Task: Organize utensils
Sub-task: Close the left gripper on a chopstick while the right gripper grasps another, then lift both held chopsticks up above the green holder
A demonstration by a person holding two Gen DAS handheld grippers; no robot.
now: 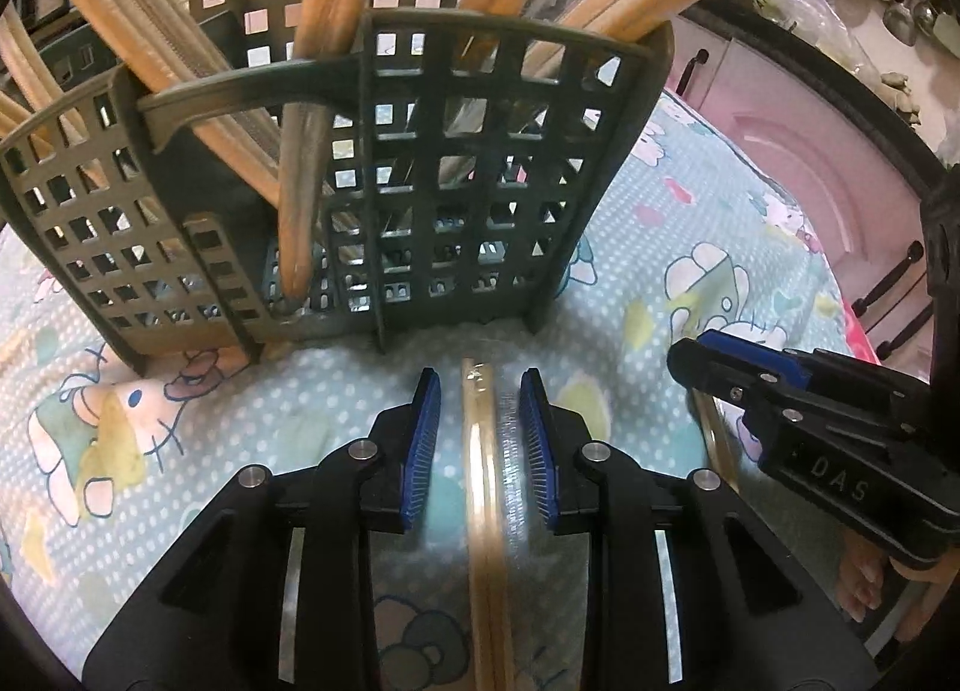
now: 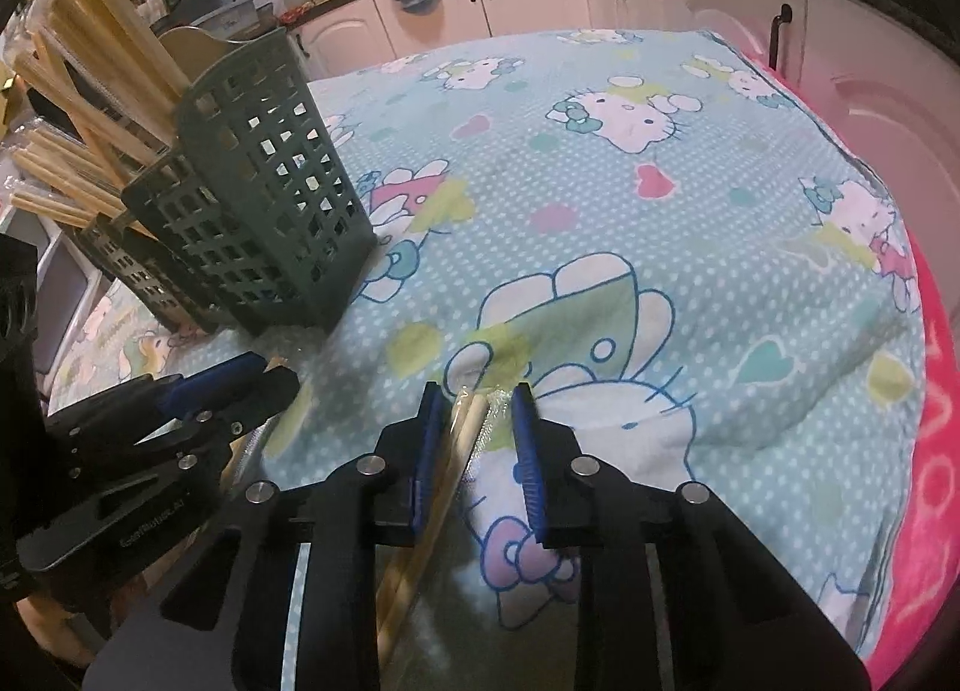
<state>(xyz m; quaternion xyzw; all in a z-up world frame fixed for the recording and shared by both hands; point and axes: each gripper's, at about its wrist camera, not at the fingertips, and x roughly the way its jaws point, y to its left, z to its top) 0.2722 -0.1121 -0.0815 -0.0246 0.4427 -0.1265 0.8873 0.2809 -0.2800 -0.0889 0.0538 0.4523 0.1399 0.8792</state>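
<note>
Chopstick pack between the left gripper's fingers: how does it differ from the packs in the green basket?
The pack at the left gripper lies flat on the cloth; the basket packs stand upright, leaning. It is alone; they are bunched together. Both are wooden chopsticks in clear wrap.

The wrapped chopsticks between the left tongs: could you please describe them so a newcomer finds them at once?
Find the green lattice caddy on the cartoon-cat cloth. Directly before it, wrapped chopsticks lie flat between the left tongs, while others stand in the caddy.
</note>
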